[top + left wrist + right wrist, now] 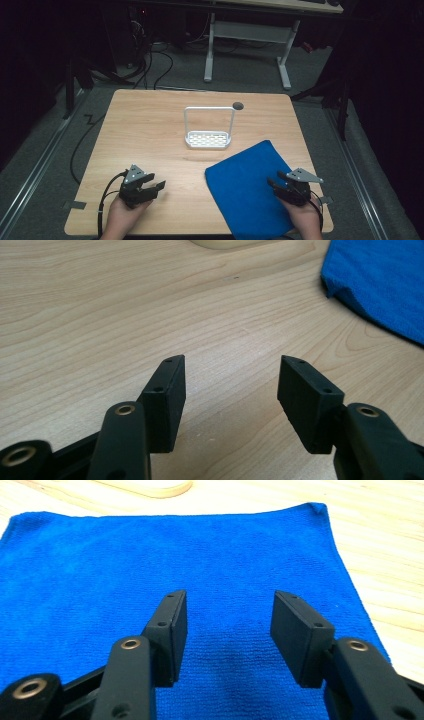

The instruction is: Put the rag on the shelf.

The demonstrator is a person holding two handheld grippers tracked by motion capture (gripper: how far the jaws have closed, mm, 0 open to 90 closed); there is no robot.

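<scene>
The right tool [278, 182] hovers over the near right part of the blue cloth [247, 187], held in a hand [306, 220] that comes in from the near edge. Its jaws stand wide apart with nothing between them; in the right gripper view the tool [229, 611] looks along the cloth [100, 570], whose flat surface spreads out below and beyond the two black pads. The left tool [156, 185] sits over bare wood at the near left, held by the other hand [122, 219], well apart from the cloth. Its jaws also gape wide and grip nothing; in the left gripper view the tool [231, 375] points across the wood grain, with a folded corner of the cloth [380, 280] at the far right.

The tabletop [145, 130] is light wood, roughly square, and carries everything. The blue cloth is the largest thing on it: it lies flat on the near right part, turned at an angle, with its near edge reaching the tabletop's near edge. Beyond it, near the middle, stands a small white rack [208, 140] with a perforated base and a tall wire loop rising over it, close to the cloth's far corner but apart from it. A small dark round hole [238, 105] shows in the wood just beyond the rack to the right.
</scene>
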